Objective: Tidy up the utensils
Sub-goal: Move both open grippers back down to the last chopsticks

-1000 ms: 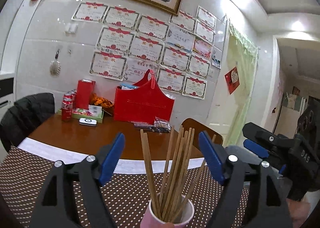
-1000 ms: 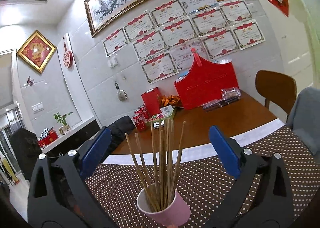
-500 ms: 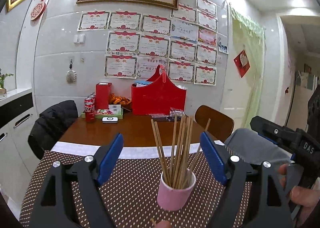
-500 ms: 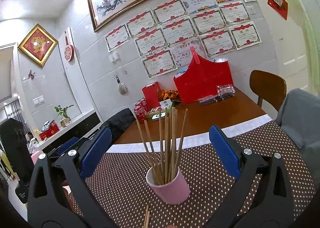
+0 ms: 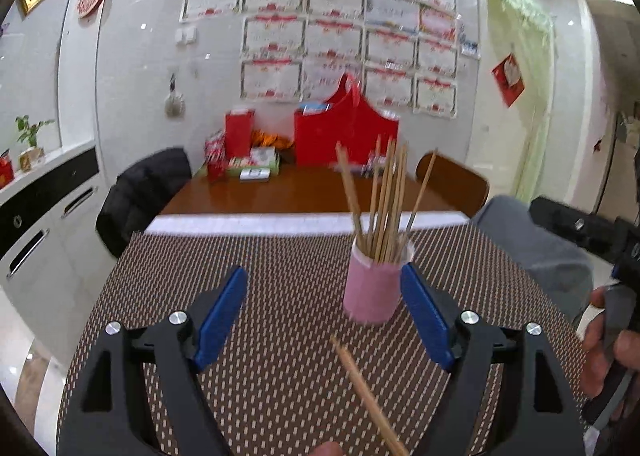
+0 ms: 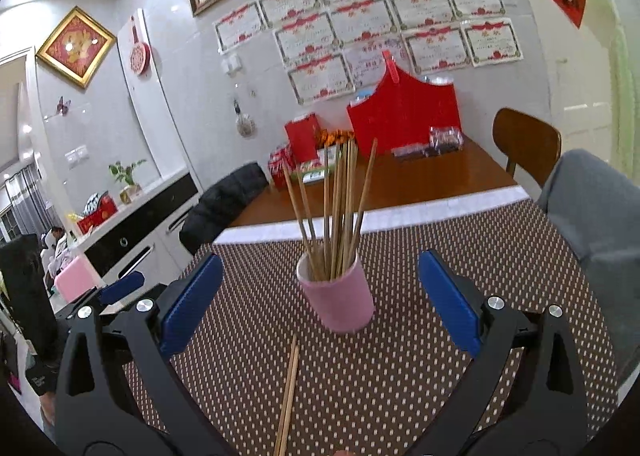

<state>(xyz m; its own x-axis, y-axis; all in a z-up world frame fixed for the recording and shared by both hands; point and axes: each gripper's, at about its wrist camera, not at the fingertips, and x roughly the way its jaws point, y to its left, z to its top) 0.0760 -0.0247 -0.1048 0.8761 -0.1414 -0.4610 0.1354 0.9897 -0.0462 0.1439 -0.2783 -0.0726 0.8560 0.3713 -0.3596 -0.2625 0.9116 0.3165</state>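
A pink cup full of chopsticks stands on the dotted mat. Loose chopsticks lie just in front of the cup. The left gripper and right gripper both gape wide, holding nothing.

A home dining room: a wooden table with chairs, framed certificates on the wall above it, cabinets left of it

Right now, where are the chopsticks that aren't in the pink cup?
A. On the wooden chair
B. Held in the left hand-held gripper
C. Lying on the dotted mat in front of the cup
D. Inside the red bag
C: the loose chopsticks lie flat on the dotted mat just in front of the pink cup, and both the left hand-held gripper and the right hand-held gripper are open and empty.
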